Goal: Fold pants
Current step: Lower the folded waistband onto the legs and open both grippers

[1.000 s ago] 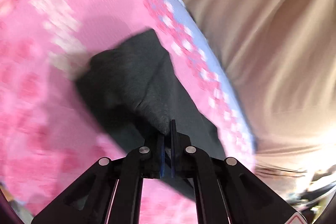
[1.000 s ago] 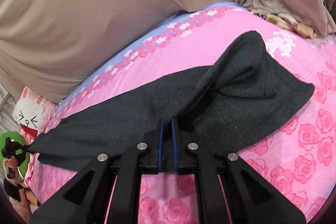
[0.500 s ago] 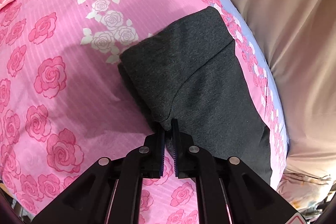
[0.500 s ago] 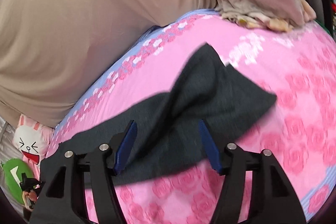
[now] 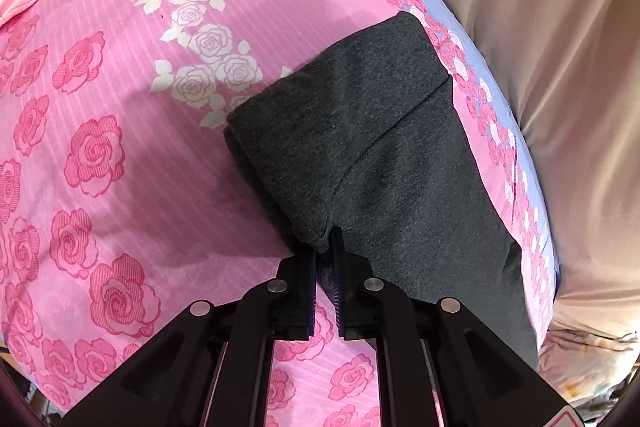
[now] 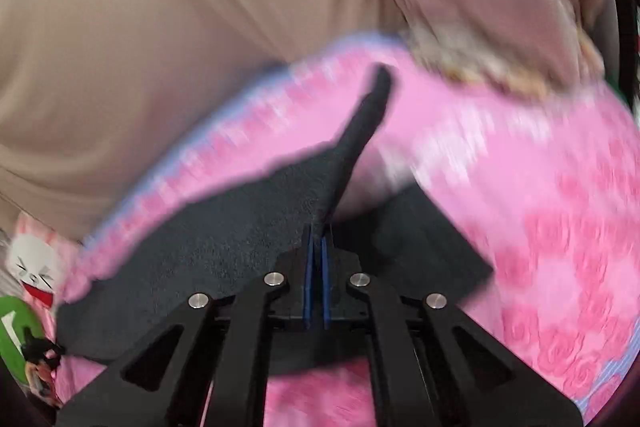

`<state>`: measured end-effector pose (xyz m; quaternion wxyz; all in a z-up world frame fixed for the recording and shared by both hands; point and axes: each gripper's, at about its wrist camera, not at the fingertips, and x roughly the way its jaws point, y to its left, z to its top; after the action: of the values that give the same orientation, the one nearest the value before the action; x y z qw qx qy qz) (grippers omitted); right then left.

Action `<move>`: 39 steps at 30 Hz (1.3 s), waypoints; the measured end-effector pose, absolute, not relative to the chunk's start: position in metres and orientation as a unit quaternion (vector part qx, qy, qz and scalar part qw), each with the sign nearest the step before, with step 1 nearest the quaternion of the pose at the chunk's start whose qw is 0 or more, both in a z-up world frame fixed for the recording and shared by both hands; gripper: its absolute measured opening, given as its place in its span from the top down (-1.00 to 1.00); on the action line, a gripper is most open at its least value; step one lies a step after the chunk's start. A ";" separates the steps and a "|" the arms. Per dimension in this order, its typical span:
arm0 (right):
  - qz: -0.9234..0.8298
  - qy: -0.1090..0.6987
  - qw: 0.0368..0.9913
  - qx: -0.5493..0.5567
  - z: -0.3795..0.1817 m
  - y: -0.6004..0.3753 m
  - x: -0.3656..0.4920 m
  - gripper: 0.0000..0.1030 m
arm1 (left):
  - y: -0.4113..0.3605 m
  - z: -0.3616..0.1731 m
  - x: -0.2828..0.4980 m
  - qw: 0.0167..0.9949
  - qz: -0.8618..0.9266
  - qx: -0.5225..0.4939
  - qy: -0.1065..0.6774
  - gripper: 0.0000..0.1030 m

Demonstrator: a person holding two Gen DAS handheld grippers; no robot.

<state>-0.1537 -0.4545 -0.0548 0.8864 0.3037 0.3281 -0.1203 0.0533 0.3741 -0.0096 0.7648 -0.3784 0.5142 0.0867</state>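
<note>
The left tongs (image 5: 325, 247) pinch a folded corner of the dark pants (image 5: 360, 155), which spread ahead and to their right, doubled over on the pink rose sheet (image 5: 120, 155). Only the blurred right view shows the right tongs (image 6: 319, 247) clamped shut on a raised ridge of pants (image 6: 224, 247), a cartoon rabbit (image 6: 34, 267) far left. Beige fabric (image 6: 160, 27) rises beyond the sheet's blue edge.

Motion-blurred rose bedsheet (image 6: 540, 187) and far tip of dark pants (image 6: 382, 75).
</note>
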 end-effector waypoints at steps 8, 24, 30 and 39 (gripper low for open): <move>-0.125 0.323 0.878 0.332 -0.065 -0.465 -0.155 0.54 | 0.379 -0.011 0.056 0.759 0.088 -0.382 0.520 0.81; -0.163 0.317 0.883 0.305 -0.058 -0.457 -0.190 0.45 | 0.387 -0.012 0.064 0.762 0.086 -0.366 0.527 0.79; -0.185 0.332 0.880 0.283 -0.061 -0.468 -0.179 0.94 | 0.391 -0.008 0.062 0.774 0.084 -0.361 0.513 0.84; -0.241 0.313 0.880 0.262 -0.053 -0.466 -0.207 0.71 | 0.402 0.021 0.033 0.800 0.088 -0.341 0.487 0.67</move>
<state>-0.2071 -0.4664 -0.0525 0.8805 0.2624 0.3129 -0.2409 0.0332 0.4020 0.0211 0.7996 -0.3410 0.4865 0.0875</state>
